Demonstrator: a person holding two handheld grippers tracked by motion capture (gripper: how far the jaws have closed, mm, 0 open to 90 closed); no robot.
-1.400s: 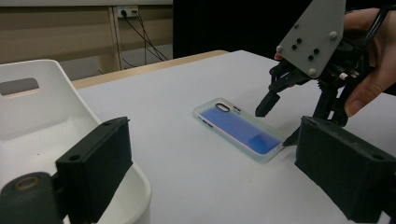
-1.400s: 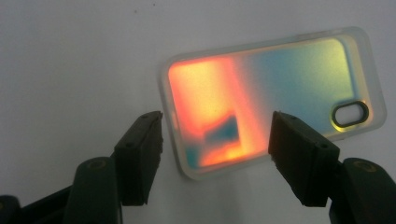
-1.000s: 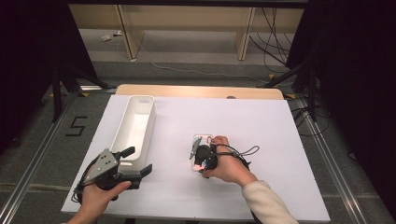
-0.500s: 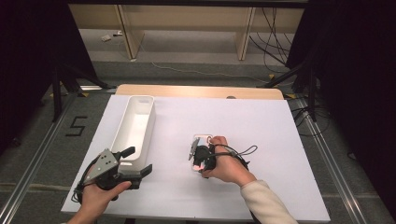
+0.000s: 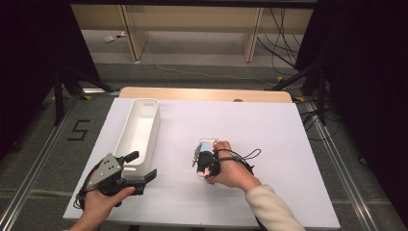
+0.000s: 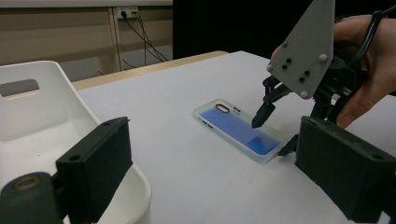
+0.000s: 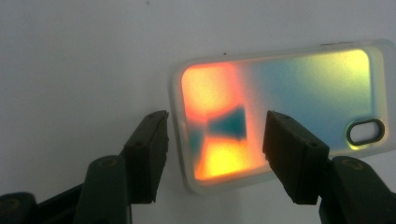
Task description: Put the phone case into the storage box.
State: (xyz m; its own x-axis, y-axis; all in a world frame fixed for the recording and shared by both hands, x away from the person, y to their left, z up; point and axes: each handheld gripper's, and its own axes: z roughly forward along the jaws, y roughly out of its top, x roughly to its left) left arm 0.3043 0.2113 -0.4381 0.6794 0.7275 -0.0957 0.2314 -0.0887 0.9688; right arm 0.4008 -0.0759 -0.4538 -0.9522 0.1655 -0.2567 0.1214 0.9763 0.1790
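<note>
The right tongs (image 7: 212,140) hang just above one short end of the phone case (image 7: 285,102), jaws apart, one over the worktop just outside that end edge and the other over the case's shimmering face; their jaws have just been closing a little, and the pads do not yet press on the case. In the high view these right tongs (image 5: 201,163) sit a little below the middle of the frame, with the case (image 5: 208,144) lying flat on the white worktop (image 5: 288,144) and poking out just above the right hand (image 5: 231,169). The left tongs (image 5: 139,167) rest at the lower left, jaws wide with nothing between them, by the near end of the long white tray (image 5: 139,126). From the left gripper view, the case (image 6: 238,128) lies in mid-frame, well apart from the tray (image 6: 51,107).
</note>
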